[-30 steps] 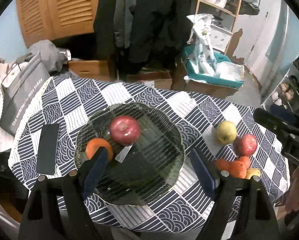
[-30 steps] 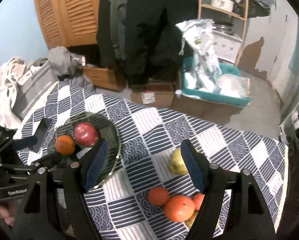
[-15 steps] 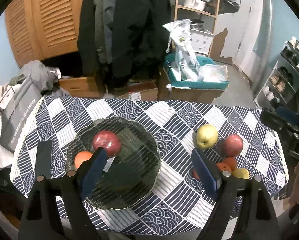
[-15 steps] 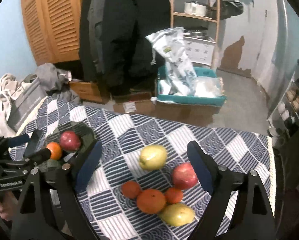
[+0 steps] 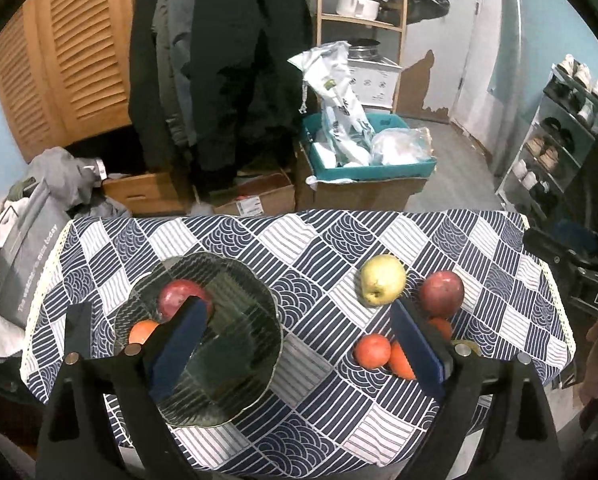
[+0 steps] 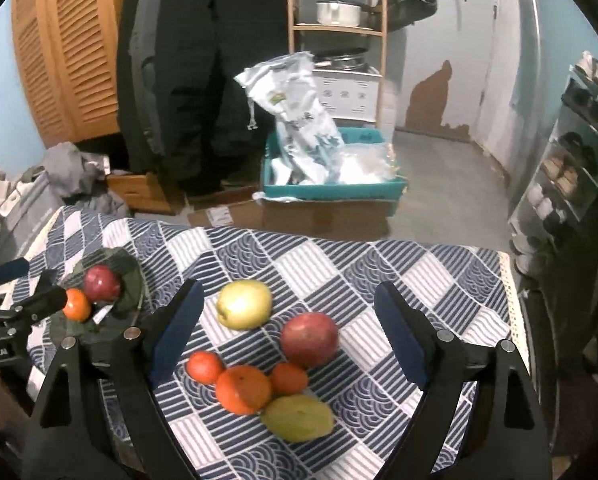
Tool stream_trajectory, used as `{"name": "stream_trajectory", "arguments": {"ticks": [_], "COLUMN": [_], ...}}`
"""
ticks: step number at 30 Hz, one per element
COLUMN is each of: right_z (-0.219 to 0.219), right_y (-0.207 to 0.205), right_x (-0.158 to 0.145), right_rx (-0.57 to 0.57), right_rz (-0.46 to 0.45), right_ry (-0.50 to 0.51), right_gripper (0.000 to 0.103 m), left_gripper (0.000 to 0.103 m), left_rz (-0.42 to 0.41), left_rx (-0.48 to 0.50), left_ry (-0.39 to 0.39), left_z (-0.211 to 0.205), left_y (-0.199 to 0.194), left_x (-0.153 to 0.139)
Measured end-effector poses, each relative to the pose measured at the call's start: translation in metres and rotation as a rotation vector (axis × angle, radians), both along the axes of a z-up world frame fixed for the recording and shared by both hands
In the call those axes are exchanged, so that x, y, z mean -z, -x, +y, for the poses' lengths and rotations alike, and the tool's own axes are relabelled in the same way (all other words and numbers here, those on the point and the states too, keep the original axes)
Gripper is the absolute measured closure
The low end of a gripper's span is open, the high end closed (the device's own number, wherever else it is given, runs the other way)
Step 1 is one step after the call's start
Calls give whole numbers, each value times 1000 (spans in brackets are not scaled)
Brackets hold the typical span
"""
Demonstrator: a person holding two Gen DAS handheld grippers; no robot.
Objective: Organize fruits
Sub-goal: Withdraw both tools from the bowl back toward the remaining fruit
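You have pulled both grippers back and up since the earlier frames. Your left gripper (image 5: 295, 344) hangs wide open and empty over the glass plate (image 5: 255, 364), which holds a red apple (image 5: 179, 298) and an orange (image 5: 143, 330). Your right gripper (image 6: 287, 332) hangs spread and empty above the loose fruit pile (image 6: 267, 360) on the tablecloth (image 6: 379, 264).

1. My left gripper's finger (image 5: 179, 354) covers part of the red apple (image 5: 179, 295) in the glass plate (image 5: 235, 280).
2. The other finger (image 5: 419, 350) hides most of 2 oranges (image 5: 401, 358).
3. I can't read the bag's print (image 6: 295, 120); it is blurred.
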State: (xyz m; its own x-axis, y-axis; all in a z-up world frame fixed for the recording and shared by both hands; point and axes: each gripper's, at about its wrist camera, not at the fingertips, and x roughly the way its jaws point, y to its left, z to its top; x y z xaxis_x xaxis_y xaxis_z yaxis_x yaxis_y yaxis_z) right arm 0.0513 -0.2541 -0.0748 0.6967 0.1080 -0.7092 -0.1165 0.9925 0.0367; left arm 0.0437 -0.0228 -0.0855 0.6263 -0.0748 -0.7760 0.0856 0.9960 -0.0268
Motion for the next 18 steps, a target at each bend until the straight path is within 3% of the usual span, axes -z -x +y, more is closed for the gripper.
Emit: {"name": "stream_trajectory", "arguments": {"ticks": [18], "right_z": [-16], "right_y": [-12], "right_x": [40], "right_rx": [10], "right_rz": [100], "right_ry": [16], "right_gripper": [15], "left_gripper": [9], "left_rz": [72], "left_rx": [26], "left_ry": [-22], "left_z": [-25], "left_y": [-19], "left_x": [30]}}
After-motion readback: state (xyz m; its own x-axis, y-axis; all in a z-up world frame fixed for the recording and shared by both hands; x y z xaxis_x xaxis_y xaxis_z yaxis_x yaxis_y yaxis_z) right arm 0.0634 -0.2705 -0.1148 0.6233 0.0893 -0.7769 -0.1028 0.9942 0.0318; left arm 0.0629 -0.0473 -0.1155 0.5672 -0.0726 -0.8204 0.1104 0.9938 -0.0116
